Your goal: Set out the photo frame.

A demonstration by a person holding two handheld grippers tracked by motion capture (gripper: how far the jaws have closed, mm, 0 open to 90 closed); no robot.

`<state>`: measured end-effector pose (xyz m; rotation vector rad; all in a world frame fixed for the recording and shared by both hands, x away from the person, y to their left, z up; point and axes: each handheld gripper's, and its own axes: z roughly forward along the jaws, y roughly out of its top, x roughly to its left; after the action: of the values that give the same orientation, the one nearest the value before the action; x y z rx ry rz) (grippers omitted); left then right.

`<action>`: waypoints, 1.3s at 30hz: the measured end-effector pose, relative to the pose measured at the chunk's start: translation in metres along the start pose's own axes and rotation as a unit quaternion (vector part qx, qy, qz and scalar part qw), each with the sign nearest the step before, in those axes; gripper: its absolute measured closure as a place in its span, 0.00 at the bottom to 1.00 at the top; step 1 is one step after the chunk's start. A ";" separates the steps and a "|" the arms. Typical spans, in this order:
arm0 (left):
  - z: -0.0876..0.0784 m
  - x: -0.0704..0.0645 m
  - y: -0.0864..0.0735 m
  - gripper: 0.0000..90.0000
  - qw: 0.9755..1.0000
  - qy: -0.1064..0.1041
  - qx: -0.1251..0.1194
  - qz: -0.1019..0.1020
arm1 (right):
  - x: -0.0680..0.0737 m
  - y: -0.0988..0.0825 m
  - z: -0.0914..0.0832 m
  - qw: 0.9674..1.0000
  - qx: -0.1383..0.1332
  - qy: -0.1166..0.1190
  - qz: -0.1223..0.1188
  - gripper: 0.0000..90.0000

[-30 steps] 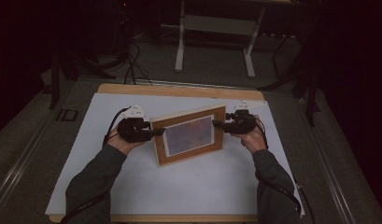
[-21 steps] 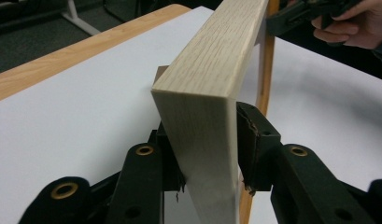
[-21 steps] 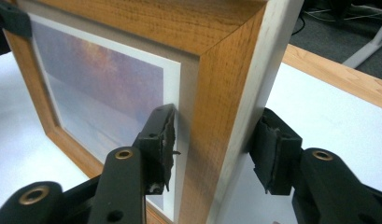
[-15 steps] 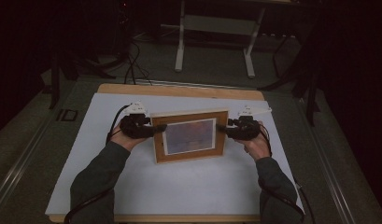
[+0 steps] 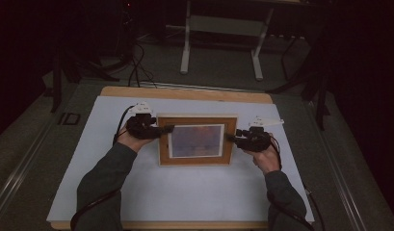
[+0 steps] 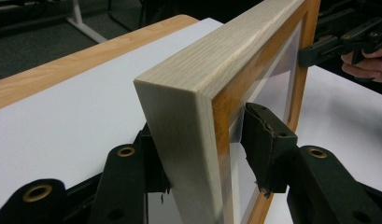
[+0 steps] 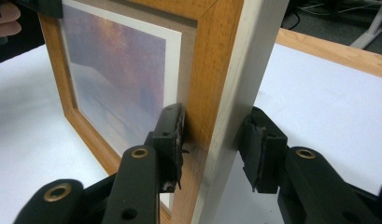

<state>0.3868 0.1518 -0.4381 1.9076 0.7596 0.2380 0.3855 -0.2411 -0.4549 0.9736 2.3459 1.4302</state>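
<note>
Left hand-held gripper (image 5: 169, 128) | straddles picture frame (image 5: 197, 140) left edge; right hand-held gripper (image 5: 231, 137) | opposite edge

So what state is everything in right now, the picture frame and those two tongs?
picture frame: standing on its lower edge on the white table, picture side toward the person.
left tongs: open astride the frame's side; jaws have just been opening, with a gap at the glass side.
right tongs: open astride the opposite side; jaws have just been closing, front pad at the wood, back pad apart from it.
</note>
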 end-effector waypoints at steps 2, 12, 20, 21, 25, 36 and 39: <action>0.001 0.001 0.000 0.62 1.000 -0.001 0.000 -0.001 | 0.001 0.000 -0.001 1.000 0.003 -0.003 0.003 0.68; 0.002 0.000 0.000 0.61 1.000 -0.001 -0.004 -0.004 | 0.003 -0.003 -0.003 1.000 0.001 -0.001 0.008 0.69; 0.003 0.002 0.001 0.60 1.000 -0.007 -0.004 -0.007 | 0.004 -0.007 -0.005 1.000 -0.003 0.003 0.012 0.69; 0.003 0.002 0.001 0.60 1.000 -0.008 -0.005 -0.008 | 0.004 -0.007 -0.006 1.000 -0.002 0.005 0.013 0.69; -0.001 0.003 0.001 0.55 0.999 -0.015 -0.025 -0.018 | 0.004 -0.007 -0.007 1.000 -0.004 0.004 0.010 0.68; -0.031 0.000 -0.005 0.46 0.999 -0.007 -0.048 -0.023 | 0.004 -0.011 -0.027 1.000 -0.030 0.002 0.009 0.57; -0.044 -0.001 -0.010 0.47 0.998 0.005 -0.058 -0.027 | 0.006 -0.012 -0.034 0.999 -0.033 -0.007 0.005 0.56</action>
<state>0.3613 0.1864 -0.4264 1.7763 0.7859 0.2525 0.3588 -0.2652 -0.4475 0.9754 2.2712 1.4902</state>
